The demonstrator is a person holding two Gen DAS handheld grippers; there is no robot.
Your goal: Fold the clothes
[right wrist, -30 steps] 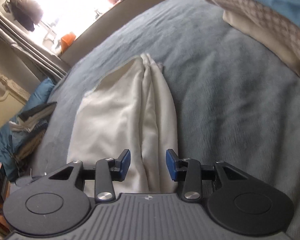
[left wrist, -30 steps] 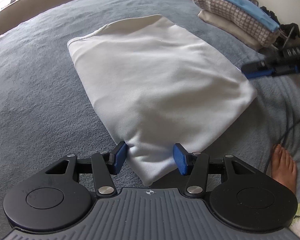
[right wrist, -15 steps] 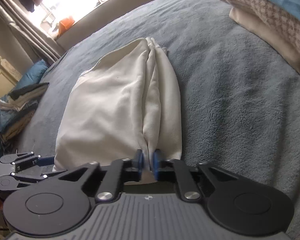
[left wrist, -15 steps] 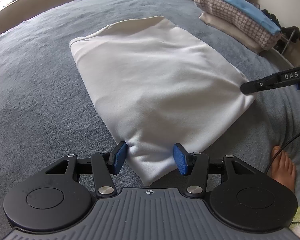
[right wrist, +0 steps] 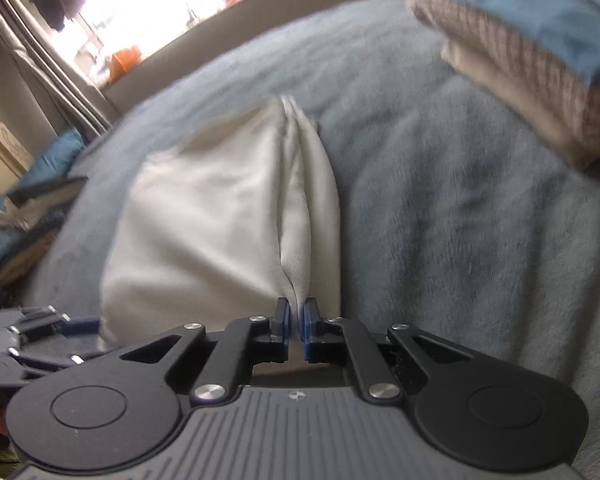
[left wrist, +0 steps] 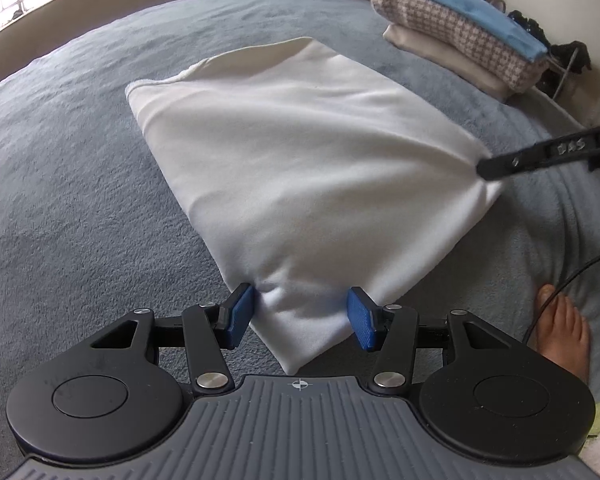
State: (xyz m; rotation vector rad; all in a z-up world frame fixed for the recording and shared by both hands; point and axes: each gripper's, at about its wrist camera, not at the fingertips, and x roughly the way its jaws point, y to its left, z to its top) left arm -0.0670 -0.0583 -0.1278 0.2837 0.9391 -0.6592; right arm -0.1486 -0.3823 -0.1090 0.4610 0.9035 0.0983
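Cloth (left wrist: 308,168) is soft and limp; my right gripper (right wrist: 296,322) pinches its corner, left gripper (left wrist: 300,318) open, straddling the near corner.

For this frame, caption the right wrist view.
Right tongs pinch the folded white garment's edge on the grey blanket.

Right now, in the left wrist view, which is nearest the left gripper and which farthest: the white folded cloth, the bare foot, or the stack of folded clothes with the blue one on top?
From the left gripper:
1. White folded cloth, its near corner between the open fingers.
2. Bare foot, low on the right.
3. Stack of folded clothes, far upper right on the grey blanket.
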